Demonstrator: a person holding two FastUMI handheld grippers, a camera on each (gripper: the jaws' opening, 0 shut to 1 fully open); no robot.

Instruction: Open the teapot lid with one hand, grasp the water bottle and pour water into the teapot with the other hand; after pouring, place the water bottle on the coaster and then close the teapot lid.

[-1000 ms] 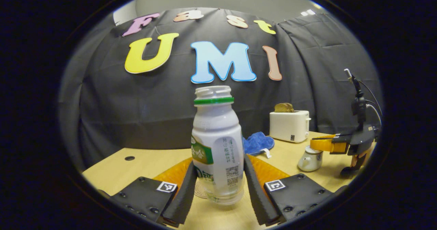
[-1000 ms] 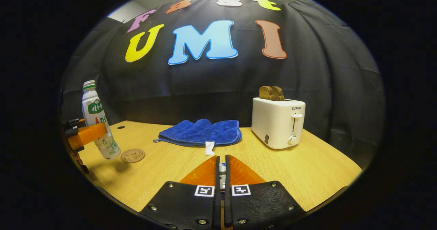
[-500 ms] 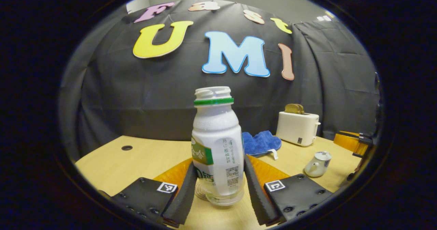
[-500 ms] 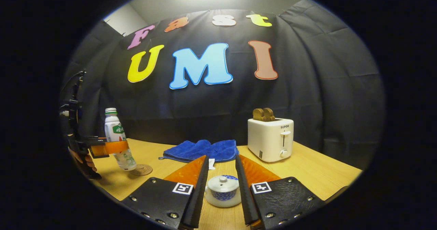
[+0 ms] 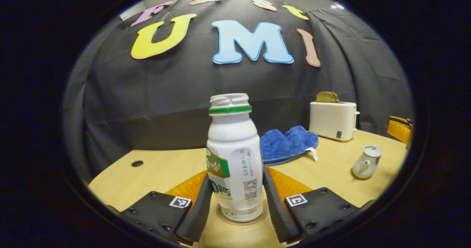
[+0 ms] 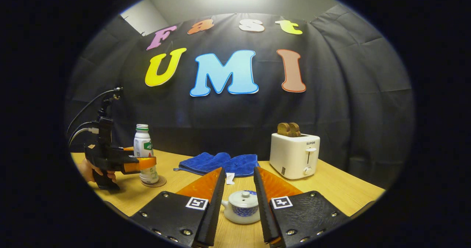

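Fingers (image 5: 200,207) of the left gripper (image 5: 235,204) stand on either side of the bottle (image 5: 233,156), both pressing its lower body, seen in the left gripper view. Bottle upright, uncapped, its base on the coaster (image 5: 241,218), whose rim shows around the base. Table (image 5: 162,167) of pale wood beneath. To the right of the bottle, a blue cloth (image 5: 289,143) lies heaped; farther right stands a white toaster (image 5: 333,120) with bread in its slots, and nearer, apart from both, the teapot (image 5: 365,162) with its lid (image 5: 372,151) on.

In the right gripper view, far left, a hand (image 6: 88,170) holds the left gripper (image 6: 147,163) closed on the bottle (image 6: 145,154), which stands on the coaster (image 6: 154,183); whether the base rests fully on it is hard to judge at this distance. Cloth (image 6: 219,163) at centre, against the booth wall side of the table (image 6: 342,185). Right gripper (image 6: 238,213) in the foreground, its fingers (image 6: 211,211) spread wide and holding nothing; the teapot (image 6: 241,212) sits between them, touching neither, lid (image 6: 243,199) in place. Toaster (image 6: 294,154) at right, well apart from the teapot.
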